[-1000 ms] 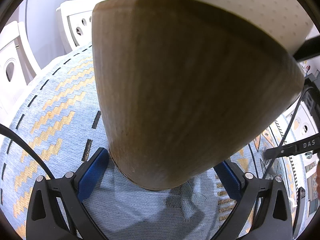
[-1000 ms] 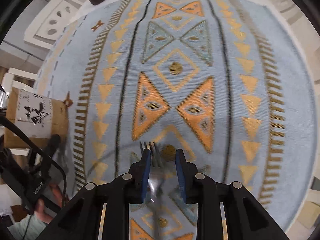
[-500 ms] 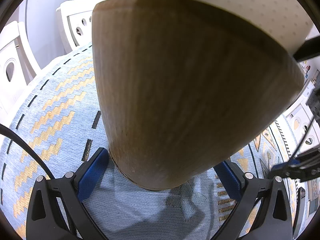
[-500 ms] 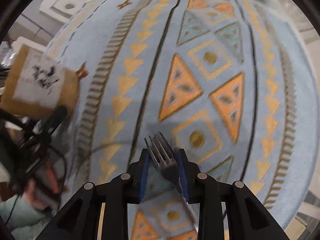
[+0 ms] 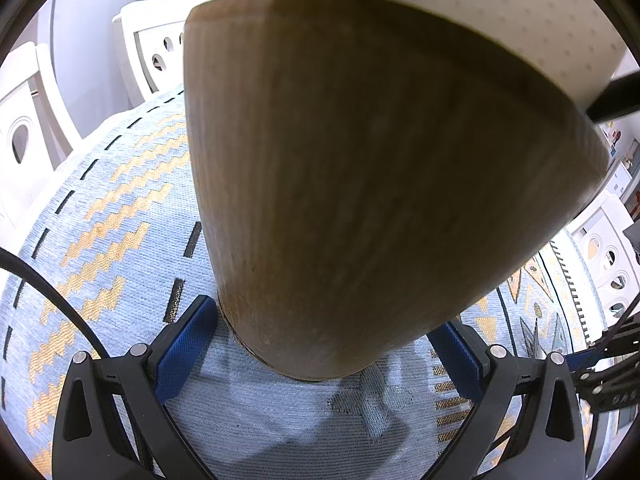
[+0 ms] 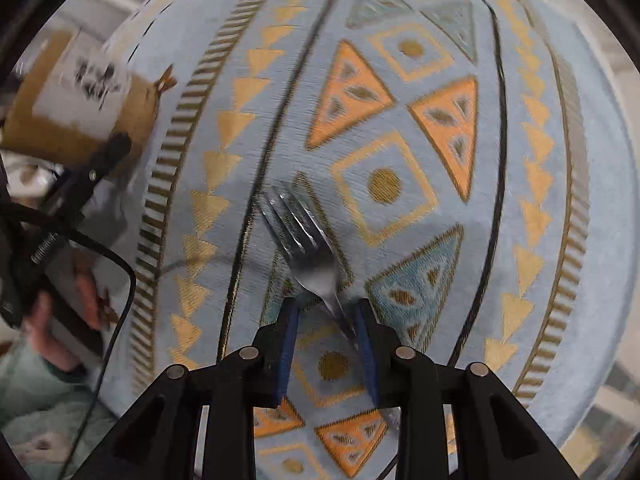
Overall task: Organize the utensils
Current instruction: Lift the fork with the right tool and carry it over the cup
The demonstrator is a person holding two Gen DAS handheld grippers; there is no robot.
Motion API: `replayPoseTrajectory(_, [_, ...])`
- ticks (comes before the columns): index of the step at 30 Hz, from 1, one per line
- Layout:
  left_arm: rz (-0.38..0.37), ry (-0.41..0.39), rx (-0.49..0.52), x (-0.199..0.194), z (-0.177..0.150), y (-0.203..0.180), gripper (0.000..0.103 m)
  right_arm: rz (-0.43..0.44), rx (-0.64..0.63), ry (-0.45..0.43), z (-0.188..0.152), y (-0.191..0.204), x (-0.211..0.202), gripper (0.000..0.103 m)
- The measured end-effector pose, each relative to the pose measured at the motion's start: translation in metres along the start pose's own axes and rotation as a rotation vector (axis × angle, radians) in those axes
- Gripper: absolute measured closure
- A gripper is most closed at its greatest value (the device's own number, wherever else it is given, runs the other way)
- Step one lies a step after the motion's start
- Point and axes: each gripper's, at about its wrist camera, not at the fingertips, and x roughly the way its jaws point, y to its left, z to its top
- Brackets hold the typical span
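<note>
My left gripper [image 5: 324, 320] is shut on the base of a tall wooden utensil holder [image 5: 360, 200] with a white label. The holder stands on the patterned cloth, a blue pad on each side of it. It also shows at the far left of the right wrist view as the holder [image 6: 80, 96], with the left gripper [image 6: 108, 152] on it. My right gripper [image 6: 326, 308] points down at the cloth and its jaws are opening. A metal fork [image 6: 300, 232] sits between them, tines tilted up-left. Its handle rests against the right pad, and a gap separates it from the left pad.
A blue tablecloth [image 6: 520, 240] with orange triangles and diamonds covers the round table. White chairs [image 5: 24, 140] stand beyond its edge. A person's hand [image 6: 44, 320] and a green sleeve show at lower left. The right gripper [image 5: 608, 360] is at the right edge of the left wrist view.
The right gripper has slid across the cloth and rolled. Its jaws have widened, and the fork has tilted left and slipped further out. The left gripper and the holder have stayed put.
</note>
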Motion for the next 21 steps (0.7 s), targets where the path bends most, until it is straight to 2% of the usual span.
replayPoseTrajectory(3, [0.0,0.0,0.0,0.0,0.0,0.0,0.001,-0.07,-0.03,-0.014,0.002,0.017,0.0,0.075])
replayPoseTrajectory(5, [-0.001,0.0,-0.001,0.0,0.0,0.001,0.001,-0.06,-0.034,-0.034,0.004,0.025,-0.001,0.09])
replayPoseTrajectory(7, [0.0,0.0,0.0,0.001,0.0,0.0,0.001,-0.04,-0.006,-0.057,0.005,0.024,-0.005,0.096])
replayPoseTrajectory(9, [0.0,0.0,0.0,0.001,0.0,-0.001,0.001,0.014,0.02,-0.09,0.005,0.02,-0.013,0.097])
replayPoseTrajectory(21, [0.002,0.001,0.001,0.001,0.0,0.0,0.001,0.226,0.143,-0.526,-0.012,0.001,-0.11,0.099])
